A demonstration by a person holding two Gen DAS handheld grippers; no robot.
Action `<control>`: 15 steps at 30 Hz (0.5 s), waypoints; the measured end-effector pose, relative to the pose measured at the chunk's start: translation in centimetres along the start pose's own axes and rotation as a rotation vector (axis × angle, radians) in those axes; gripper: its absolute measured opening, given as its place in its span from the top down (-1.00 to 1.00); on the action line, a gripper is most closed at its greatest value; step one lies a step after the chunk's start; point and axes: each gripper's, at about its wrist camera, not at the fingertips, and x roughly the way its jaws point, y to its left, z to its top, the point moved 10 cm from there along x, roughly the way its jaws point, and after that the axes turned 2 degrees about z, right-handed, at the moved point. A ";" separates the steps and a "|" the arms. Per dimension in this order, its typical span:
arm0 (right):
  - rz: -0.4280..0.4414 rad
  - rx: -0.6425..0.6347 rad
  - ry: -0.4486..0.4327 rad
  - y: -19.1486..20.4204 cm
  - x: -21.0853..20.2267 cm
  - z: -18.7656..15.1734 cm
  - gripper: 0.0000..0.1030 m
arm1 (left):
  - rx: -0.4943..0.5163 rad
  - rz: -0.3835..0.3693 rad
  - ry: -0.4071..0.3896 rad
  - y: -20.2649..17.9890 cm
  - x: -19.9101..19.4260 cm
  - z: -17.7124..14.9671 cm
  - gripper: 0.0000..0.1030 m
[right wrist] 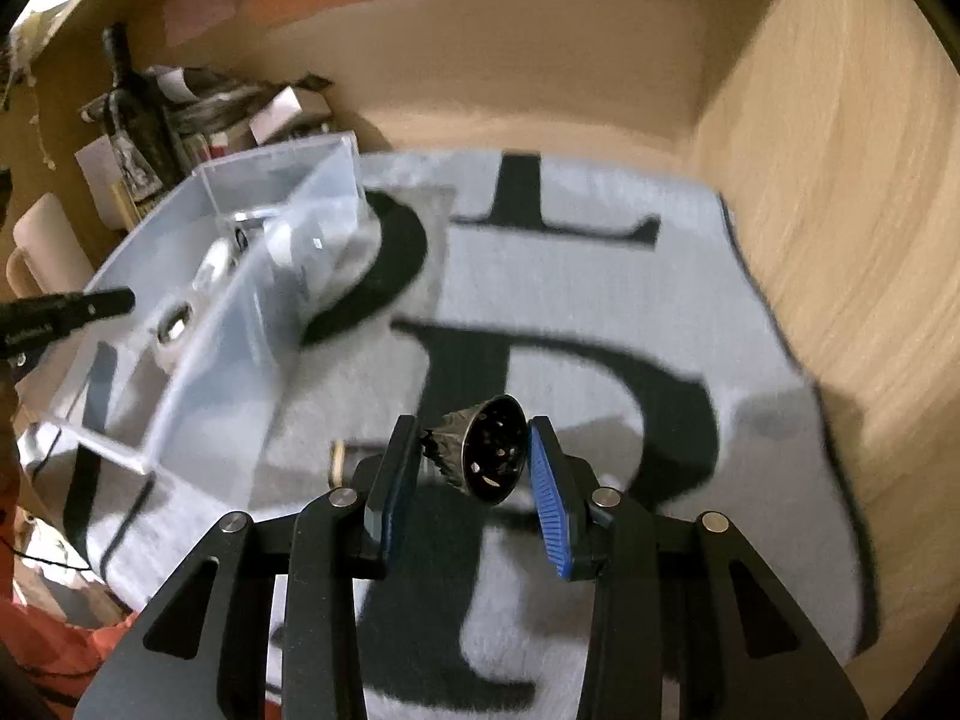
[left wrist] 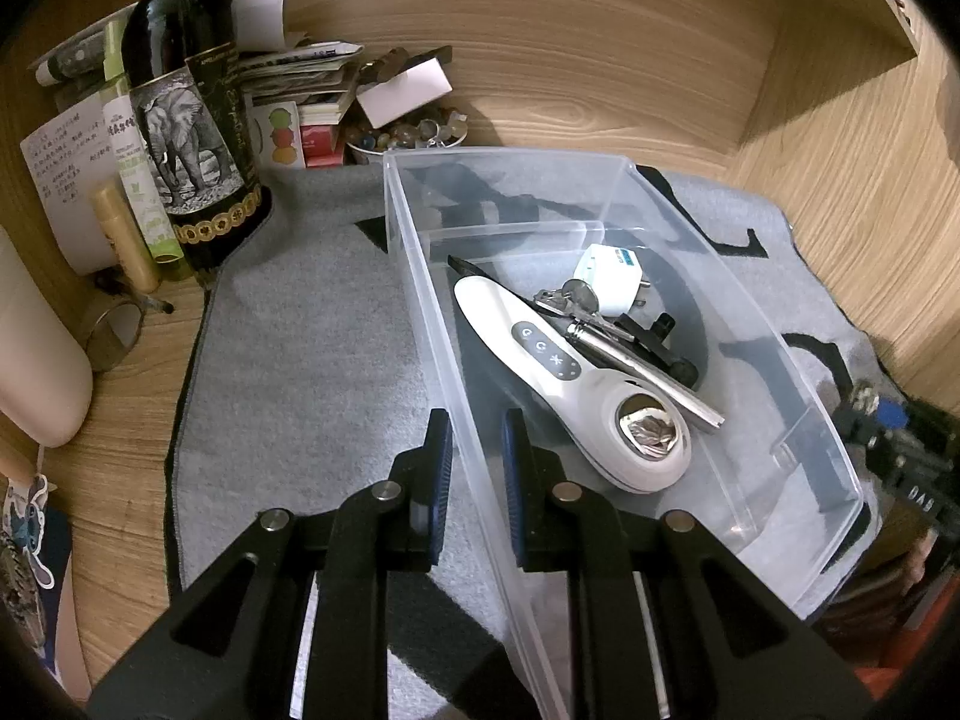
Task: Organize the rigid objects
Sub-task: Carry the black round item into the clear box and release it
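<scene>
A clear plastic bin [left wrist: 600, 180] sits on a grey mat. It holds a white handheld device [left wrist: 558, 378], keys [left wrist: 570, 300], a white plug adapter [left wrist: 612, 276] and a metal pen [left wrist: 642, 372]. My left gripper [left wrist: 477, 450] straddles the bin's left wall, with its fingers shut on that wall. My right gripper [right wrist: 474, 456] is shut on a small dark metal cone-shaped piece with holes [right wrist: 486, 456], held above the mat to the right of the bin [right wrist: 240, 300]. The right wrist view is blurred.
A dark wine bottle [left wrist: 186, 120] with an elephant label, tubes, papers and a bowl of beads [left wrist: 408, 138] crowd the back left. Wooden walls [right wrist: 840, 240] enclose the back and right. The grey mat [right wrist: 600, 300] bears large black letters.
</scene>
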 end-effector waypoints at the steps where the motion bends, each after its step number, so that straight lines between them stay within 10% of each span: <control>1: -0.001 -0.012 -0.013 0.2 -0.2 0.7 0.35 | -0.001 -0.001 -0.001 0.0 0.0 0.0 0.70; 15: 0.085 -0.159 -0.148 5.6 -0.9 8.5 0.35 | -0.012 -0.008 -0.003 -0.1 0.0 -0.1 0.70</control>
